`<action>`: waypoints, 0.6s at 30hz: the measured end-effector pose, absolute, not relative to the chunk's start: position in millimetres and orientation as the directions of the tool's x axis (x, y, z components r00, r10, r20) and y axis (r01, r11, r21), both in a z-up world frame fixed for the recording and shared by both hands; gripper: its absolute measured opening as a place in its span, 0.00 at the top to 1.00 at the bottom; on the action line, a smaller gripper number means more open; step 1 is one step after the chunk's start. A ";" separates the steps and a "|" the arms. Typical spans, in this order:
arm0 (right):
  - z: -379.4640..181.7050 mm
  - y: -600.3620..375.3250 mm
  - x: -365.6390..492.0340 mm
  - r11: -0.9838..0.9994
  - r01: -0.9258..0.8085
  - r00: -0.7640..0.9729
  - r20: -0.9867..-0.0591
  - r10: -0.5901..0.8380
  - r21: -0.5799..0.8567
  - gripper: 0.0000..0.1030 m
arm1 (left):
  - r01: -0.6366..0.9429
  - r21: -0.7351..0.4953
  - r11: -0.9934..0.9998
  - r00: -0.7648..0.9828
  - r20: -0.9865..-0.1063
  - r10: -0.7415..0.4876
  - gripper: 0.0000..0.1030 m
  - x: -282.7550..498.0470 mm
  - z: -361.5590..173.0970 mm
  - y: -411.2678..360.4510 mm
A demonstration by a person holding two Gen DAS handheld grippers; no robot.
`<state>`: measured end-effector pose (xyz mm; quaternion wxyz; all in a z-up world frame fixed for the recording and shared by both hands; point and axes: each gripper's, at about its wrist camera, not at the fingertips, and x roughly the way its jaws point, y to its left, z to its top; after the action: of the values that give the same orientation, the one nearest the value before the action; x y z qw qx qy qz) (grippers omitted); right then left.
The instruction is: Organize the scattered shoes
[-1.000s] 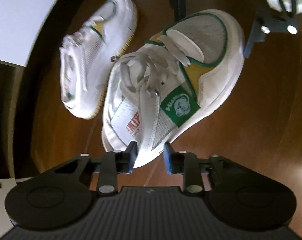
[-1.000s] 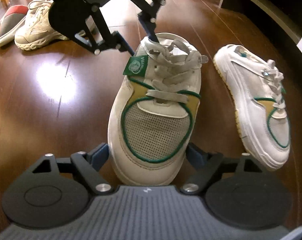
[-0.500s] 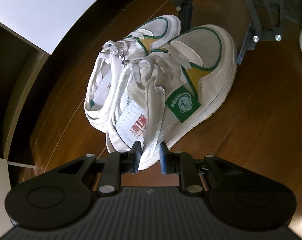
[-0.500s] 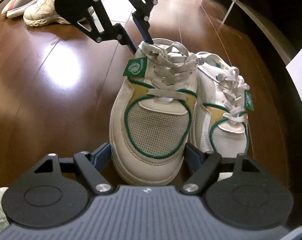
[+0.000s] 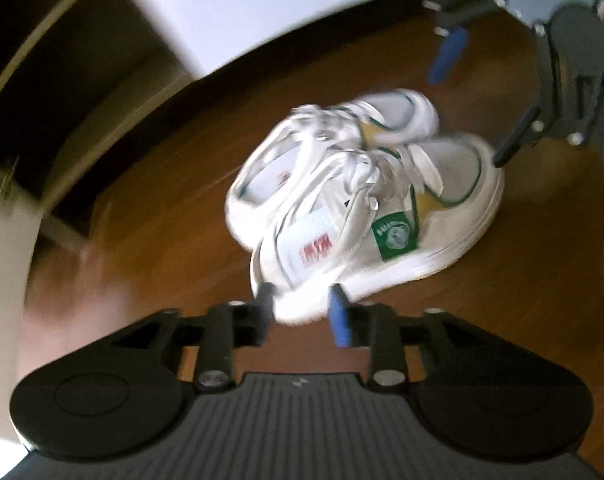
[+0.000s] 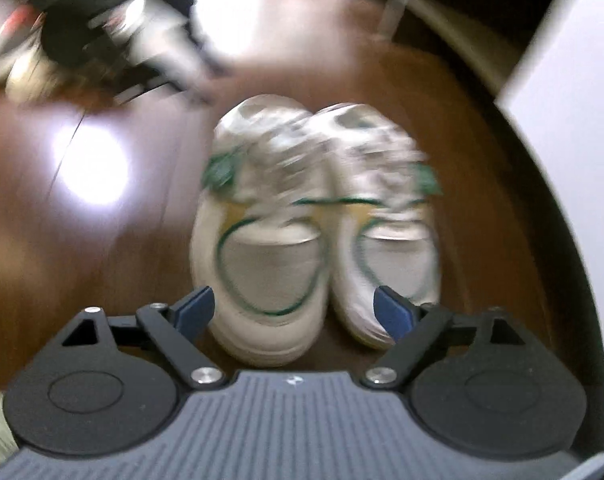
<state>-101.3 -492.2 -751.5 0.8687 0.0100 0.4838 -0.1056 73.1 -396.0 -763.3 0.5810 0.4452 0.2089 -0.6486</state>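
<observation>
Two white sneakers with green trim stand side by side on the brown wooden floor. In the left wrist view the near sneaker [image 5: 434, 200] shows a green tag and the far sneaker [image 5: 386, 112] sits close behind it. My left gripper [image 5: 302, 308] hovers at the near sneaker's heel. Its jaws are opening and the pads stand clear of the heel. The right wrist view is blurred and shows the toes of the left sneaker [image 6: 262, 264] and the right sneaker [image 6: 394, 256]. My right gripper [image 6: 294, 306] is open and still widening, with both toes between its fingers but untouched.
A white cabinet panel [image 5: 262, 8] and a dark shelf opening [image 5: 62, 60] border the floor behind the pair. Other shoes [image 6: 10, 52] lie blurred at the far left. A white panel [image 6: 574, 80] stands close on the right. A bright glare [image 6: 90, 168] marks the open floor.
The second sneaker lay apart a second ago and the two now stand together. My left jaws, shut on the near sneaker's heel, have parted and lifted away. My right gripper has drawn back and widened.
</observation>
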 end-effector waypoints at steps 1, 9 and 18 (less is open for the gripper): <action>-744.7 -495.2 -102.4 0.970 0.242 0.529 -0.834 -0.156 -0.028 0.18 | 0.953 0.214 -0.213 0.063 -0.830 -0.555 0.50 75.2 -760.5 -385.3; -745.5 -449.5 -45.5 0.891 0.270 0.590 -0.794 0.148 0.366 0.18 | 0.977 0.101 0.188 0.167 -0.909 -0.382 0.38 86.6 -735.1 -227.7; -765.8 -346.6 88.0 0.864 0.215 0.541 -0.792 0.282 0.455 0.52 | 0.761 0.163 0.628 0.414 -0.867 -0.277 0.38 137.3 -715.3 -143.7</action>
<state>88.0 -346.6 -765.8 0.8384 0.2599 0.4788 0.0201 137.3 -143.7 -715.3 0.7926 0.2809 0.4309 -0.3274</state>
